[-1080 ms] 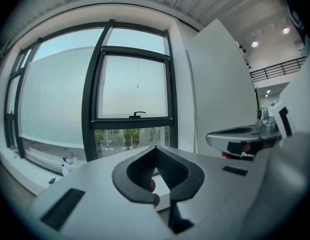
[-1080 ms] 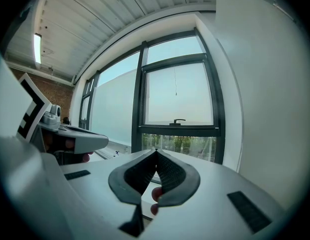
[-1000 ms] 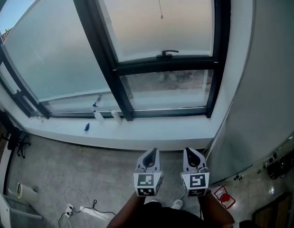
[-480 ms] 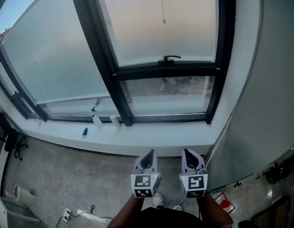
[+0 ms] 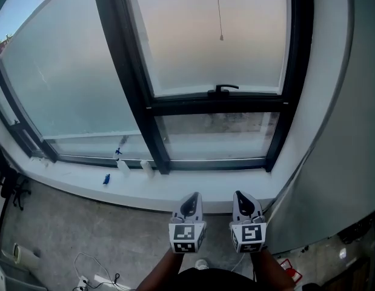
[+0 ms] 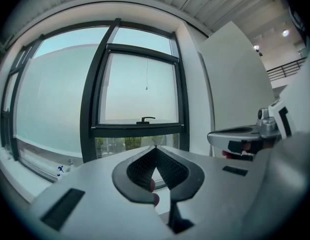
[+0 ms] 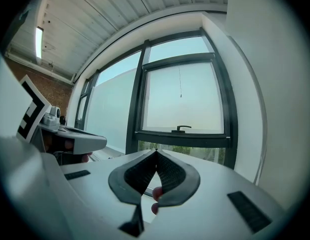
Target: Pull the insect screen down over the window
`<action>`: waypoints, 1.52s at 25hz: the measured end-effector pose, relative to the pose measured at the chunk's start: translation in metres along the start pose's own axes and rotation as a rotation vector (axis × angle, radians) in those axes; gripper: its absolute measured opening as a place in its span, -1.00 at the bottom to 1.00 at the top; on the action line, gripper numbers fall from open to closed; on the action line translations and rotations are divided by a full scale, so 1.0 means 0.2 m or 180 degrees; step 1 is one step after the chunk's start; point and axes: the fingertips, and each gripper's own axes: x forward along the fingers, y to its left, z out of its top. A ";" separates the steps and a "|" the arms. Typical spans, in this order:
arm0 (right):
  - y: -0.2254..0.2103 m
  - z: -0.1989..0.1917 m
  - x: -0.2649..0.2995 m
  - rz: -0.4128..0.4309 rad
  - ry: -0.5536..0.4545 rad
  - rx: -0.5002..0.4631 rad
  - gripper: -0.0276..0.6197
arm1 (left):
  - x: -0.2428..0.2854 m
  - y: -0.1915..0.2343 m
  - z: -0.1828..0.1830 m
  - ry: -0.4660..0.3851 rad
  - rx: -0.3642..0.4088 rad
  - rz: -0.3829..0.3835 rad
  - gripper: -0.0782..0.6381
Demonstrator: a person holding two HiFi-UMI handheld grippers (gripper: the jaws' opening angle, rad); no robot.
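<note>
My left hand-held gripper and right hand-held gripper closed, empty; thin grey pull cord hangs ahead, higher: I'd open one, pinch its tip.

Head view: above, steeply down on sill. Gripper views: level, side by side, facing window. All share handle.

1. Clear air from here up to the window; pull cord hangs free before the pane.
2. Handle sticks out of the frame.
3. White wall close on the right.
4. Small bottles clutter the sill, left side.
</note>
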 end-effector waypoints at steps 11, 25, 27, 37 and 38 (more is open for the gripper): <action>0.00 0.05 0.33 -0.0184 -0.0004 0.0051 -0.91 | 0.27 0.22 0.04 -0.0040 0.0021 -0.0087 -0.77; -0.25 0.01 0.67 -0.0140 0.0026 0.0012 -0.91 | 0.73 0.20 0.02 0.0000 -0.0012 -0.0111 -0.77; -0.31 0.01 0.73 -0.0101 0.0027 0.0024 -0.91 | 0.82 0.19 0.05 0.0002 -0.0043 -0.0102 -0.77; -0.58 0.04 1.03 0.0000 -0.0029 0.0050 -0.91 | 1.21 0.14 0.13 0.0031 0.0088 -0.0104 -0.77; -0.60 0.04 1.05 0.0000 -0.0032 0.0030 -0.91 | 1.24 0.14 0.14 0.0024 0.0083 -0.0095 -0.77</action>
